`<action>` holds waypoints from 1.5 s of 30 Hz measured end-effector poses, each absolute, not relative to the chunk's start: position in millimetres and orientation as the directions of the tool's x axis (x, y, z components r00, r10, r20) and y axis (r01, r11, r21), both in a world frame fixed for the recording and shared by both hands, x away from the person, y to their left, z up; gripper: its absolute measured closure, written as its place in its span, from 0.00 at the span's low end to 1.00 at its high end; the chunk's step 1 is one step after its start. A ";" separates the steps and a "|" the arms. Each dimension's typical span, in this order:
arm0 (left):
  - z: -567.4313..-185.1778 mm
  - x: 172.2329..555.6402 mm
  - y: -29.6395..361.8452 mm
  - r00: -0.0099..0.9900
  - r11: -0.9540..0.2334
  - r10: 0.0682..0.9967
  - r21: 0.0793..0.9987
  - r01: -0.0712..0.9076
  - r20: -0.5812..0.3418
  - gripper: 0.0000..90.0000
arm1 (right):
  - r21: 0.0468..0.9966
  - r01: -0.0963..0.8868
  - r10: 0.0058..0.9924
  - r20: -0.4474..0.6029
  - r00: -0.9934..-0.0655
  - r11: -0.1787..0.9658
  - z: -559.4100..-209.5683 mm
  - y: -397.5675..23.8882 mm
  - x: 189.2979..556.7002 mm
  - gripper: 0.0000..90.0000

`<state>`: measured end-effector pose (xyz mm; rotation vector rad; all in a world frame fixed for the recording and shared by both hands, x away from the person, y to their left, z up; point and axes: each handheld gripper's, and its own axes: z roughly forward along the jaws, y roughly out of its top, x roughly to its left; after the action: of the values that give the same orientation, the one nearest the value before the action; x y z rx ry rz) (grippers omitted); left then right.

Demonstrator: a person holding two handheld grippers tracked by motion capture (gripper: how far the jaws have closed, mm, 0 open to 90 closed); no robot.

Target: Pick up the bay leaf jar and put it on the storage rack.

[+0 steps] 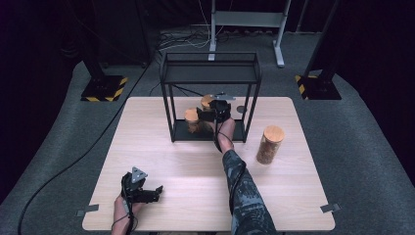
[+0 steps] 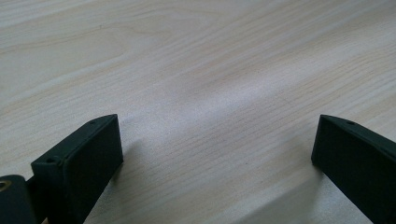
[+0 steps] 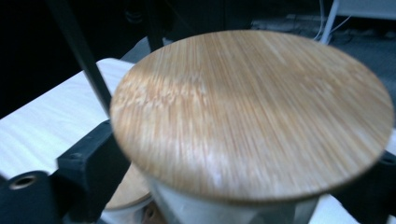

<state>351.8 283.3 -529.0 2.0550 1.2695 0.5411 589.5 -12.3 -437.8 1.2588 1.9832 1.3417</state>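
- Bamboo lid (image 3: 252,112) fills the right gripper view, the jar's pale glass body just beneath it, with a black jaw at either side of the jar below the lid.
- From the high view, the right gripper (image 1: 219,111) reaches into the black wire rack (image 1: 211,61) and sits at a jar (image 1: 208,103) on the rack's bottom shelf; a second jar (image 1: 192,120) stands just beside it, to the left and nearer the person.
- The right gripper appears clenched on the jar, though motion blur hides the actual contact, so I hold that loosely.
- A third jar (image 1: 269,144) stands on the counter (image 1: 161,161) to the right of the rack, well apart from the other two.
- The left gripper (image 1: 142,190) rests released near the front left of the counter, jaws wide with bare wood between them.
- To do this step well, I would keep the jar upright and the jaws level below the lid, so the glass does not slip or tip.
- Move slowly and straight; the neighbouring jar and the rack's thin posts (image 3: 79,51) are close, and a sideways swing could knock either.
- Whether the jar is being set down or lifted out cannot be told; either way, release only once its base is flat on a surface.
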 end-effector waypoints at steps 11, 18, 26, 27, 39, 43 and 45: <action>-529.0 351.9 283.4 0.445 -0.315 0.896 0.712 0.627 0.005 0.02 | 0.809 0.566 0.842 0.192 -0.504 0.155 -431.8 -25.0 569.9 0.00; -529.1 351.8 283.2 0.443 -0.313 0.897 0.713 0.627 0.004 0.02 | 0.773 0.592 0.818 0.179 -0.547 0.227 -441.1 -30.6 540.1 0.00; -529.2 351.9 283.3 0.444 -0.313 0.896 0.714 0.627 0.003 0.02 | 0.764 0.572 0.788 0.142 -0.599 0.297 -456.3 -47.3 488.0 0.00; -529.1 352.0 283.4 0.444 -0.313 0.896 0.713 0.628 0.003 0.02 | 0.766 0.569 0.789 0.136 -0.599 0.300 -458.8 -50.4 480.2 0.00; -529.1 352.0 283.4 0.441 -0.311 0.898 0.713 0.629 0.003 0.02 | 0.764 0.574 0.796 0.136 -0.590 0.294 -496.7 -100.3 392.3 0.00; -529.2 352.1 283.4 0.440 -0.309 0.898 0.713 0.629 0.001 0.02 | 0.763 0.588 0.824 0.134 -0.551 0.269 -512.0 -121.8 370.2 0.00; -529.3 352.0 283.2 0.438 -0.307 0.899 0.715 0.628 0.001 0.02 | 0.769 0.588 0.832 0.138 -0.538 0.252 -516.8 -132.0 360.3 0.00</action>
<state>352.0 283.2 -529.3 2.0456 1.2778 0.5389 360.3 -132.0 -516.8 1.3118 2.2322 1.1681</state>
